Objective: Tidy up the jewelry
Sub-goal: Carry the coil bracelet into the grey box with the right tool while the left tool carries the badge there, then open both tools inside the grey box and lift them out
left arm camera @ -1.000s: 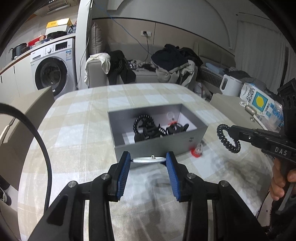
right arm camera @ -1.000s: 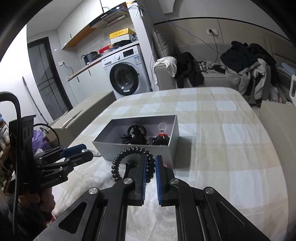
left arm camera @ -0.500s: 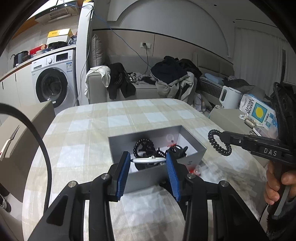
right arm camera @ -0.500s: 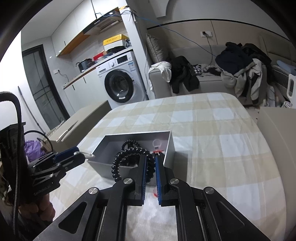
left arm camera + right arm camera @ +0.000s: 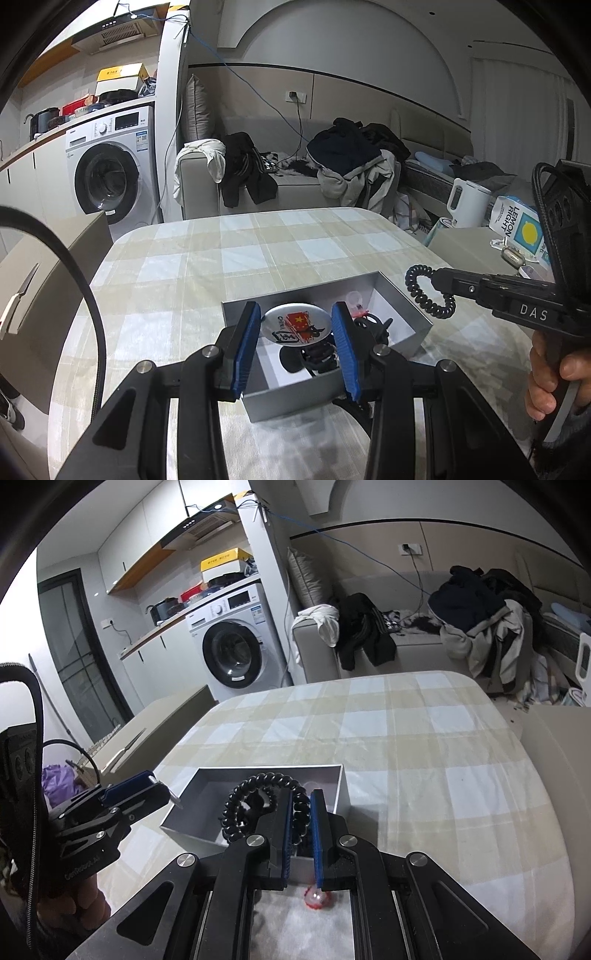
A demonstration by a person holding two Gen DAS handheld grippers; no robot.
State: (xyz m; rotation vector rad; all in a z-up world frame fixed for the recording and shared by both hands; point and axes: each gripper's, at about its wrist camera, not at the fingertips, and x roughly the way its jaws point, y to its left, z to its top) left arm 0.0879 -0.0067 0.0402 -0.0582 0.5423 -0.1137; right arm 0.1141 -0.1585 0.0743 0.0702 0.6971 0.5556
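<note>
Both grippers are now hanging over the grey box (image 5: pixel 402 343), where a second ago I was still holding them short of its near wall. Between the blue pads (image 5: pixel 246 347) of my left gripper (image 5: pixel 297 338) I am pinching a round pin badge (image 5: pixel 295 326), which was edge-on before and is now tilting its printed face, a red flag and lettering, up toward the camera. It is sitting above the box's near half, with dark beaded pieces (image 5: pixel 317 358) and a small clear ring with a red base (image 5: pixel 355 301) lying on the box floor beyond it, toward one o'clock. My right gripper (image 5: pixel 300 825) is pressing its jaws together on a black beaded bracelet (image 5: pixel 258 797); the loop is standing up out of the jaws and leaning toward eleven o'clock, over the box's interior (image 5: pixel 207 805). In the left wrist view the same bracelet (image 5: pixel 424 291) is showing at three o'clock of the badge, dangling off the right gripper's tip (image 5: pixel 437 282) just above the box's far right corner. A second small red-based trinket (image 5: pixel 316 897) is lying on the checked tablecloth (image 5: pixel 424 775) outside the box, directly under the right gripper's fingers at six o'clock. I am seeing the person's hand (image 5: pixel 550 376) wrapped on the right handle at four o'clock. Farther out, a washing machine (image 5: pixel 236 650) is standing at eleven o'clock and a sofa piled with clothes (image 5: pixel 472 620) at one o'clock.
</note>
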